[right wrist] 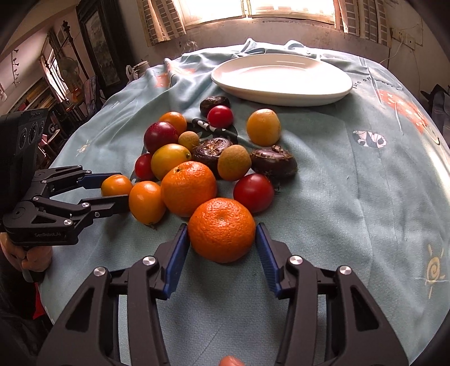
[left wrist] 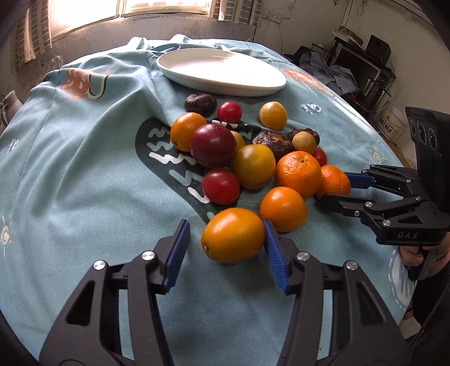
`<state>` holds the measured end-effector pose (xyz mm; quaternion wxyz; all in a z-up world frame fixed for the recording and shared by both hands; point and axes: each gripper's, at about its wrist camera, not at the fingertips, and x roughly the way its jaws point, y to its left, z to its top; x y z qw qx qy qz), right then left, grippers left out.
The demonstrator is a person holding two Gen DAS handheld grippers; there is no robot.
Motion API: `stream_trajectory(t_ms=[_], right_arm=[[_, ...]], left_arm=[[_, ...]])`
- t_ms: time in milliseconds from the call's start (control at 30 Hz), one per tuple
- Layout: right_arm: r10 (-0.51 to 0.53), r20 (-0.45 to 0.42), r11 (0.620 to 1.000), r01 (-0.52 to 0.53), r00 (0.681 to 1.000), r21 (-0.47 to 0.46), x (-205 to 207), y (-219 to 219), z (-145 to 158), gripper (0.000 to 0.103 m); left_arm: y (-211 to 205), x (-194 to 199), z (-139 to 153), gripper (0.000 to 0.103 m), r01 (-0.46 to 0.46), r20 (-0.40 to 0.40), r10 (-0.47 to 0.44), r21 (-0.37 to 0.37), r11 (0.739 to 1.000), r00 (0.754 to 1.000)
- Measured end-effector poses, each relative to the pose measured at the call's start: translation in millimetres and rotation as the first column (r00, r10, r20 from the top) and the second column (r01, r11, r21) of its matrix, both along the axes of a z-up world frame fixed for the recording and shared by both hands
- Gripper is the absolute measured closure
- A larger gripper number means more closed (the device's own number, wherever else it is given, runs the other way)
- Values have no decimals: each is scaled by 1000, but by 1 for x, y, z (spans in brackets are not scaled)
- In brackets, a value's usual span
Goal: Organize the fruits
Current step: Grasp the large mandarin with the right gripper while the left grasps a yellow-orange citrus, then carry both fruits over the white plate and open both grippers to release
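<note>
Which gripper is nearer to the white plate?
Neither, clearly. Left gripper and right gripper both sit at the near edge of the fruit pile; the white plate lies beyond it.

You had a printed blue tablecloth [left wrist: 84, 174] on there, bright window [right wrist: 253, 8] behind, and a cluttered shelf [left wrist: 362, 64] off right.

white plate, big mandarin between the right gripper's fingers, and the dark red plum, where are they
white plate [right wrist: 332, 94]: right wrist view, near rim
mandarin [right wrist: 222, 229]: right wrist view, top
plum [left wrist: 213, 145]: left wrist view, middle
</note>
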<state>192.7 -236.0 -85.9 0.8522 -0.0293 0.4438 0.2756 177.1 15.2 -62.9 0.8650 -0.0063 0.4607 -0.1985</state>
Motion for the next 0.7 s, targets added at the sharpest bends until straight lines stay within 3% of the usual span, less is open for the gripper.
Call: stream_trajectory(t_ms=[33,200,400,533,700], right_arm=[[1,4,1000,-1,1000,0,-1,0,1,55],[-7,4,1000,7,1000,2,-2,-2,2,58],[5,2,996,-5,1000,85,0,-11,21,58],[-75,80,983,60,994,172,25,-21,53,58],[-196,158,966,163,968,203,94,-23,69,58]], left_arm=[[0,-1,0,61,12,-8,-12,-15,1000,1000],[-4,-8,2,61,21,6,-21,13,1000,1000],[4,-3,25,61,21,33,-19,-56,998,999],[4,31,50,61,16,55,-11,-107,994,998],[-17,110,74,61,-33,102,39,-63,997,994]])
